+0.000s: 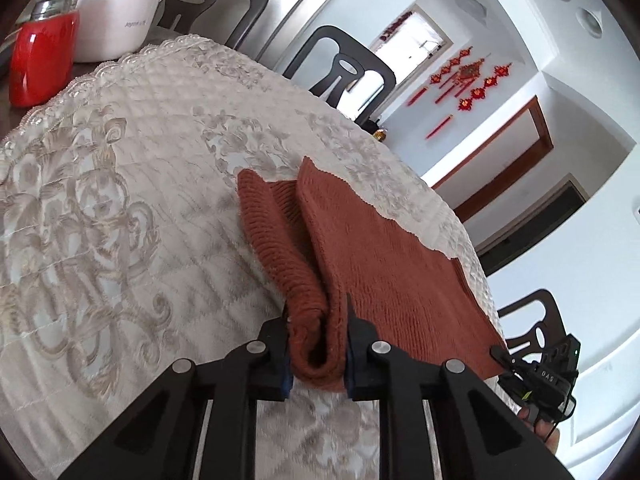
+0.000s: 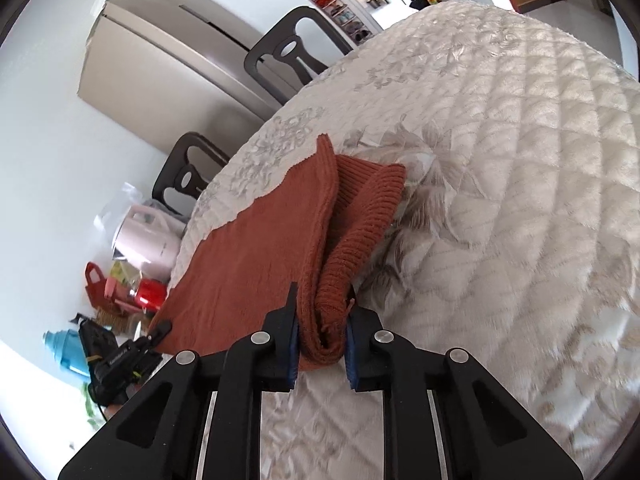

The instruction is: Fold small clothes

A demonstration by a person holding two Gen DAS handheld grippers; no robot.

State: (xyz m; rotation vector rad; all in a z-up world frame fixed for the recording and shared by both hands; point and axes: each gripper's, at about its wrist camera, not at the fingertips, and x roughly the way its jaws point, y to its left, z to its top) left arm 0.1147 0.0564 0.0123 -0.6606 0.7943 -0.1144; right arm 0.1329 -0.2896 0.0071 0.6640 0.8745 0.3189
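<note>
Mid-fold: the left gripper (image 1: 318, 350) and right gripper (image 2: 320, 350) each pinch the rust knitted garment (image 1: 372, 248); next, carry this edge across the worktop (image 1: 120, 200).

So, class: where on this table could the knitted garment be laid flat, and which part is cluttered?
Free: the quilted tablecloth left of the rust knit garment, and the broad stretch to its right. Crowded: the table end with the red canister and white appliance.

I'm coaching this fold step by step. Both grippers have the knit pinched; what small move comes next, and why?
Probably carry both corners forward together over the flat part and lay them down. The left gripper and right gripper each clamp a bunched corner of the rust knit, lifted off the quilted cloth, while its far part lies flat.
</note>
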